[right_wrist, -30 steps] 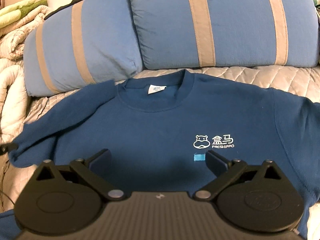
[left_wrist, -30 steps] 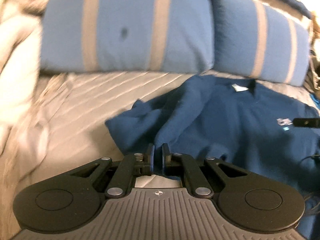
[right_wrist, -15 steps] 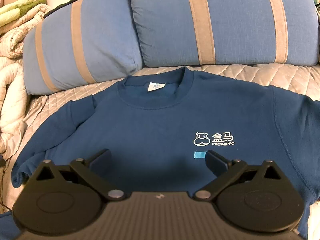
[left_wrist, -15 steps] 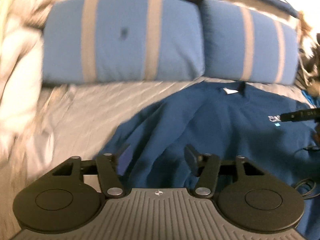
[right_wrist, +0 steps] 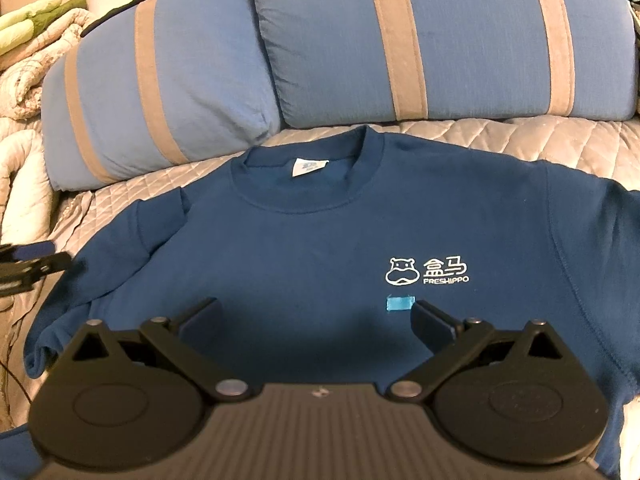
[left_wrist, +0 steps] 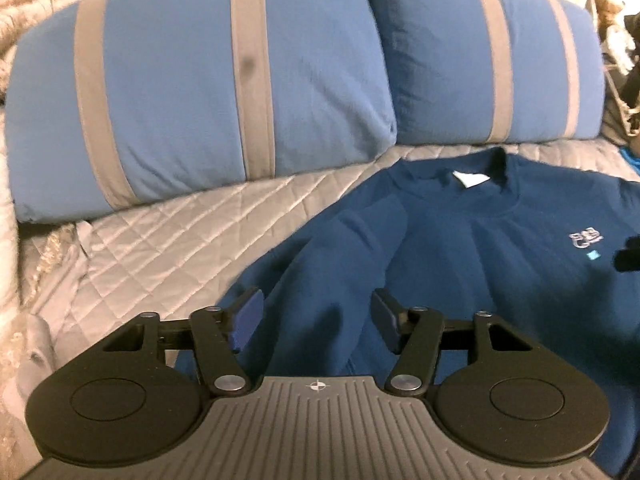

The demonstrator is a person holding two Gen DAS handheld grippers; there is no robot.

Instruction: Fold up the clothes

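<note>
Sweatshirt (right_wrist: 320, 248), navy blue, lies front-up on a quilted grey bedspread (left_wrist: 168, 232), its collar toward the pillows. The left gripper (left_wrist: 316, 320) hangs with its fingers spread wide and holding nothing, just above the garment's folded-in sleeve (left_wrist: 340, 248), which lies bunched across the chest on that side. The right gripper (right_wrist: 316, 316) is likewise released, fingers wide apart over the lower chest, empty. Between and just beyond its fingertips sits a small light-blue patch (right_wrist: 400, 303), with a white hippo logo (right_wrist: 426, 271) reading "FRESHIPPO" above it. A white neck label (right_wrist: 309, 166) shows inside the collar. Behind the sweatshirt, two blue pillows (right_wrist: 460, 40) with tan stripes lean side by side at the head of the bed. A pale rumpled quilt (right_wrist: 24, 80) is heaped at the far left edge in the right wrist view.
</note>
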